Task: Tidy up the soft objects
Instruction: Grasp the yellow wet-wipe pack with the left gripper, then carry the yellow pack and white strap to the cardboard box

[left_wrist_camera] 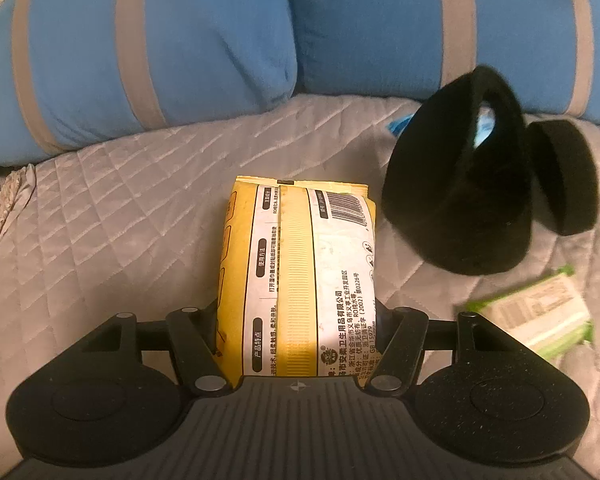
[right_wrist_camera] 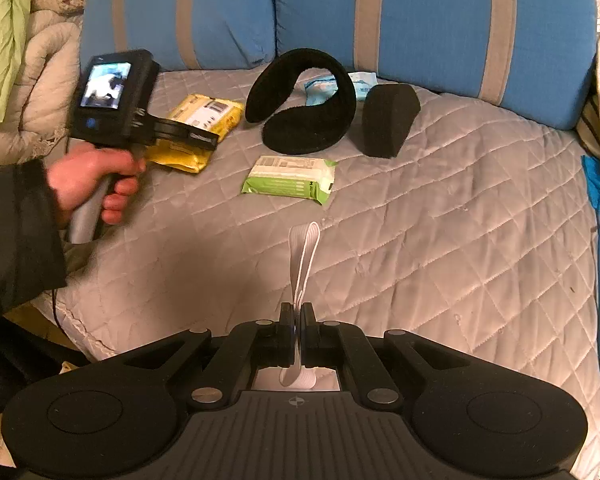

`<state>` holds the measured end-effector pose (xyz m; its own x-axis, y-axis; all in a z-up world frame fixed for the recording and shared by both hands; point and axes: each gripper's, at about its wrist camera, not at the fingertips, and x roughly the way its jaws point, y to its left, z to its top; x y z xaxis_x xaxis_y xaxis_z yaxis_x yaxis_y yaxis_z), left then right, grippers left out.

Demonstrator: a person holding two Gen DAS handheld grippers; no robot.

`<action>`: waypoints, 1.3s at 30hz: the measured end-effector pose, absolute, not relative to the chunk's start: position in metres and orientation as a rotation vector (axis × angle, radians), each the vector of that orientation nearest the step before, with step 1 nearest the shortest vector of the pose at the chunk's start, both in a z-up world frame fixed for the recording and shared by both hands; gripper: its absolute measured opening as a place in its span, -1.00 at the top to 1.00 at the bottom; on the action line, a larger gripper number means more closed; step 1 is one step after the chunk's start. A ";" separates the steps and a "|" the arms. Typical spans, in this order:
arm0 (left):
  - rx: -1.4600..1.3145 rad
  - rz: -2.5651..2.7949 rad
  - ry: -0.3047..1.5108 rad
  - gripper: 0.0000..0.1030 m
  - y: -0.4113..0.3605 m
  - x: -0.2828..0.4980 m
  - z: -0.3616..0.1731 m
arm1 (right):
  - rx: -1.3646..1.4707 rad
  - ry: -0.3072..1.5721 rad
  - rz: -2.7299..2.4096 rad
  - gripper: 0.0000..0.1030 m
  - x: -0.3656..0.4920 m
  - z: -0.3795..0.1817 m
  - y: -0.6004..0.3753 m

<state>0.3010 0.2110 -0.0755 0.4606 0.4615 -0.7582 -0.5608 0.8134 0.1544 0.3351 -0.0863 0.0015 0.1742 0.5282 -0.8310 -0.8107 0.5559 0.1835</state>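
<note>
Left tongs [left_wrist_camera: 296, 320] pinching the yellow wipes pack [left_wrist_camera: 300, 272] by its sides, near end of the pack disappearing behind the gripper body; fingertips themselves hidden by the pack. Pack lying lengthwise over the quilted grey bed cover [left_wrist_camera: 100, 240]; whether resting or lifting, impossible to tell. Black earmuffs [left_wrist_camera: 460, 184] sitting just right of the pack, blurring at the edges, blue-white packets [right_wrist_camera: 320, 86] peeking from behind them. Green wipes pack [left_wrist_camera: 536, 312] lying near the right tongs' side, smeared and partly cut off. Right tongs [right_wrist_camera: 298, 320] pressing together on a white ribbed band [right_wrist_camera: 306, 256], its lower end curling out of sight inside the jaws. Hand [right_wrist_camera: 96, 184] gripping the left handle, sleeve running off frame. Blue striped pillows [right_wrist_camera: 440, 20] leaning behind.
</note>
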 end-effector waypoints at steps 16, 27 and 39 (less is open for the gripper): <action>-0.145 0.486 0.799 -0.21 0.167 0.239 -0.026 | -0.335 1.006 0.959 0.91 0.330 -0.002 -0.078; -0.192 0.425 0.761 -0.21 0.131 0.200 0.001 | -0.331 0.970 0.941 0.91 0.320 0.000 -0.078; -0.197 0.363 0.784 -0.21 0.091 0.157 0.005 | -0.282 0.946 0.934 0.91 0.306 0.010 -0.096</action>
